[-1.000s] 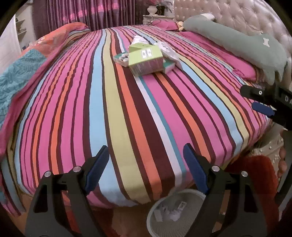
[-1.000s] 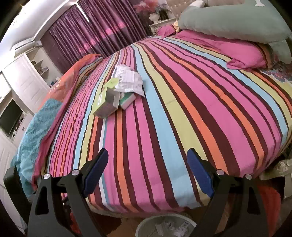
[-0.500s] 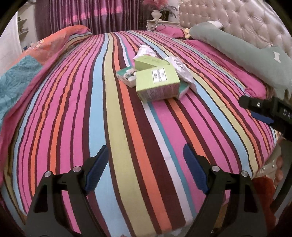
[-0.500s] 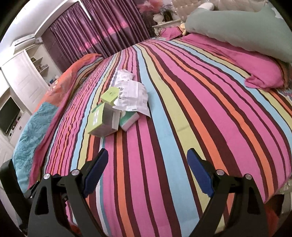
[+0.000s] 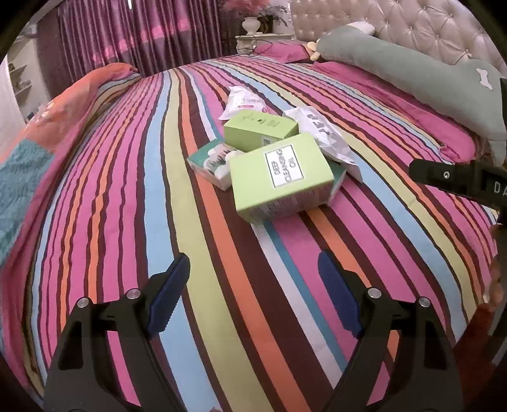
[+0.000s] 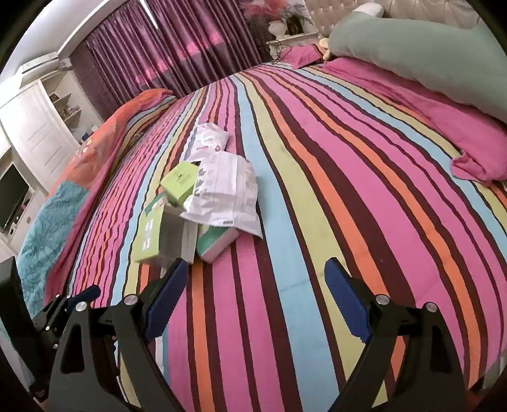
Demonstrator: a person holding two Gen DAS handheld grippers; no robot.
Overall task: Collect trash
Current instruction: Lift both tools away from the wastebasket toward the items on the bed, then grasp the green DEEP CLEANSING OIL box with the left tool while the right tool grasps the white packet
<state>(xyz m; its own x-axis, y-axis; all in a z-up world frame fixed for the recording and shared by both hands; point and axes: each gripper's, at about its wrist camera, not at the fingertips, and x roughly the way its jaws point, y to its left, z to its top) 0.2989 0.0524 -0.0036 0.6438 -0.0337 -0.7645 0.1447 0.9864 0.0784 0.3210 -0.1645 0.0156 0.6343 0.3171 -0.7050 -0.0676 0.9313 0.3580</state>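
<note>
A heap of trash lies on the striped bedspread [image 5: 133,196]. It holds a large green box [image 5: 282,177] labelled as cleansing oil, a smaller green box [image 5: 259,128] behind it, a teal and white box [image 5: 210,163] and white plastic wrappers [image 5: 323,139]. My left gripper [image 5: 253,294] is open over the bedspread, short of the large box. In the right wrist view the same heap sits at centre left: green box [image 6: 149,234], small green box [image 6: 180,182], wrappers [image 6: 225,193]. My right gripper [image 6: 256,304] is open, its left finger close to the green box.
A long grey-green pillow [image 5: 412,76] and pink pillows [image 6: 443,126] lie along the tufted headboard [image 5: 427,28]. An orange and teal quilt [image 6: 57,215] is bunched on the bed's left side. Purple curtains [image 5: 142,35], a white wardrobe [image 6: 35,126] and a screen [image 6: 11,196] stand beyond.
Both grippers have moved forward over the bed toward the heap, which now looks larger and nearer. The white basket at the foot of the bed has dropped out of both views.
</note>
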